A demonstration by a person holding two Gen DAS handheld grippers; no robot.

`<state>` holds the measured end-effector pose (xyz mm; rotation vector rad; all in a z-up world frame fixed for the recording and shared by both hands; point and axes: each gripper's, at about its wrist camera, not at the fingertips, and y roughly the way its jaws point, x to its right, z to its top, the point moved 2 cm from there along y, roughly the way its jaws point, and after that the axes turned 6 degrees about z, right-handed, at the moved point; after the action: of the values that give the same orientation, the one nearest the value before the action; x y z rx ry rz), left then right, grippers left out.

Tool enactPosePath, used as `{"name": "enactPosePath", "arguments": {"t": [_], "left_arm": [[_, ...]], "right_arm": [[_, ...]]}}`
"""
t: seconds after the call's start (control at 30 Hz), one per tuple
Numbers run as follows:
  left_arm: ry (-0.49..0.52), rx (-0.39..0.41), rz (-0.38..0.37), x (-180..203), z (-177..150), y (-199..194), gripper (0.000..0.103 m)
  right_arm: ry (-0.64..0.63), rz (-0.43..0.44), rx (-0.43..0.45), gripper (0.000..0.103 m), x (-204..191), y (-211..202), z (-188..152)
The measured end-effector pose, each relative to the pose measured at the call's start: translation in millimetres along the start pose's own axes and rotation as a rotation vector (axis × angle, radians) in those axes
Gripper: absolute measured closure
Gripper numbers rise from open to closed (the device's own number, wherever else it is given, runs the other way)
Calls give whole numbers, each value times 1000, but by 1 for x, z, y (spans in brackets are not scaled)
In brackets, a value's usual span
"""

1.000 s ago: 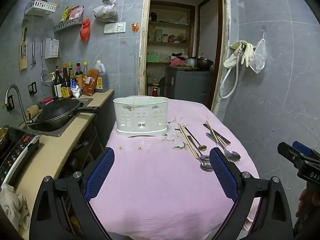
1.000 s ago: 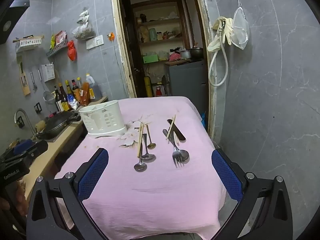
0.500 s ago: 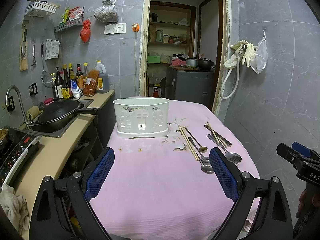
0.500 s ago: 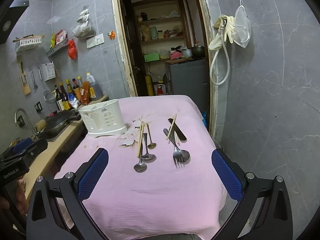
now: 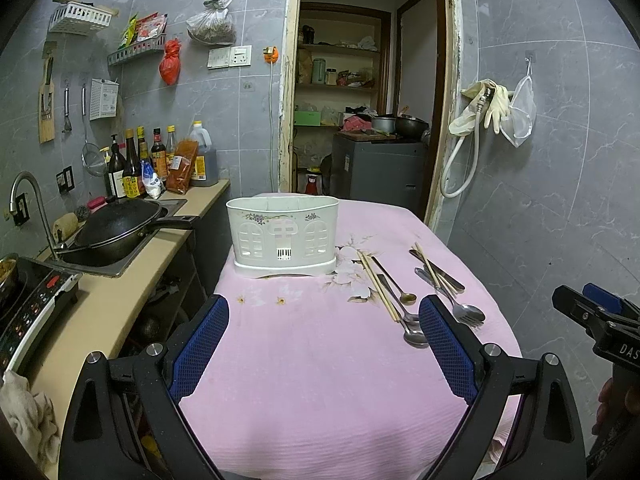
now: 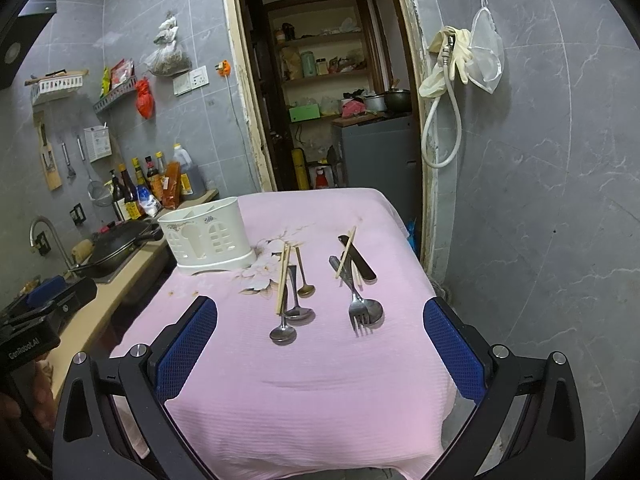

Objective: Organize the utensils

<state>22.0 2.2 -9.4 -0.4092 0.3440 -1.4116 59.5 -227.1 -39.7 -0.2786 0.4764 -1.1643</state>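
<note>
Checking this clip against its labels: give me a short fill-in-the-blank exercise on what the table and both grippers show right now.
1. The white utensil holder stands on a ____ tablecloth.
2. The right gripper and the left gripper are both ____, holding nothing.
3. The fork lies with its tines over the bowl of a ____.
4. The spoons lie to the ____ of the holder in the right wrist view.

Missing words: pink; open; spoon; right

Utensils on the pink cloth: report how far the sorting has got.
Done: nothing; the white holder looks empty. In hand: nothing; left claw and right claw are open above the cloth. Left: spoons, chopsticks, fork and knife.
</note>
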Motion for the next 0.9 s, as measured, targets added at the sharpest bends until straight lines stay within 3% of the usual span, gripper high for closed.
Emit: {"name": "enactPosePath", "arguments": {"t": [0.9], "left_arm": [[-2,2,-3,-7,2,4,10]], "right_arm": [[1,0,-3,0,-4,1,0]]}}
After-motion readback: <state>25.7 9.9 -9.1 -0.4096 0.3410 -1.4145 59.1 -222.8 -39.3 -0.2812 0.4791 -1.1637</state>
